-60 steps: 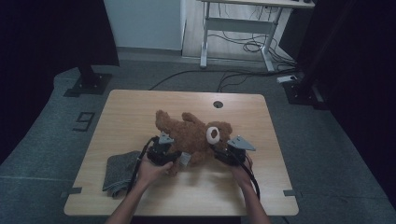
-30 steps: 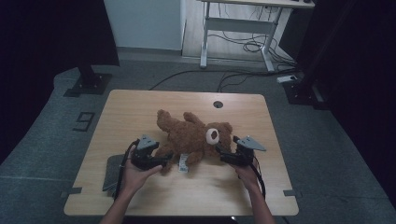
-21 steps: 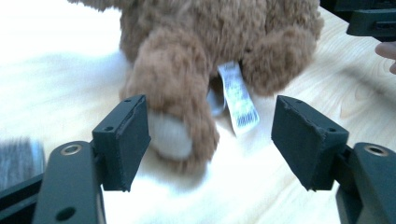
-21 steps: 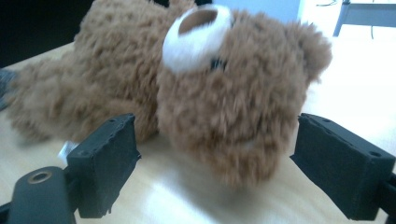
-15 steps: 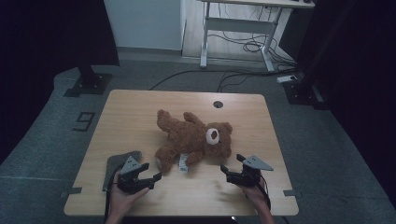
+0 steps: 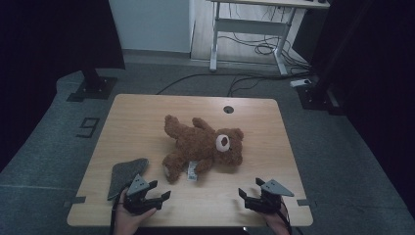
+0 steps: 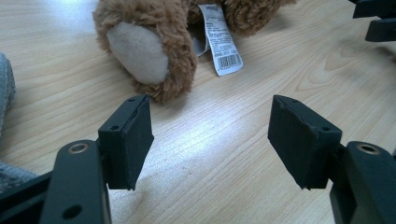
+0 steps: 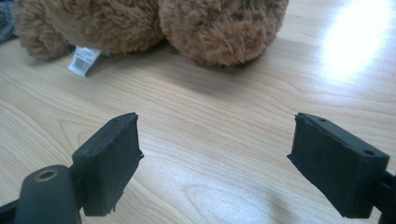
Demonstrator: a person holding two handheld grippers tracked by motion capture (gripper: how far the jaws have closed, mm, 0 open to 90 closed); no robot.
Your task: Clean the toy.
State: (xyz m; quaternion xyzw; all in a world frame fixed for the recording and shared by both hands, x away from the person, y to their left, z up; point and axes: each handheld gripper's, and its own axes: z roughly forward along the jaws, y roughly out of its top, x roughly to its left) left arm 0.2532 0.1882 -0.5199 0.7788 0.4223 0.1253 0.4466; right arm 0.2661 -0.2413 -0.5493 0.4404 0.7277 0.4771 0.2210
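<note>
Both my left gripper (image 6: 155, 195) and right gripper (image 6: 252, 196) stand spread and empty near the table's (image 6: 147, 112) front edge, their jaws having just narrowed slightly. The teddy bear (image 6: 203, 144) mid-table looks soft and light; I'd pinch a limb.

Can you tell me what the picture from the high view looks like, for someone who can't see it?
A brown teddy bear lies on a wooden table, with a grey cloth nearby. Two hands hold open black tongs, left and right, at the near edge, apart from the bear.

bare wood ahead of both grippers, teddy bear (image 6: 203, 144) blocking mid-table, grey cloth (image 6: 125, 174) seemingly beside left gripper (image 6: 156, 192)
</note>
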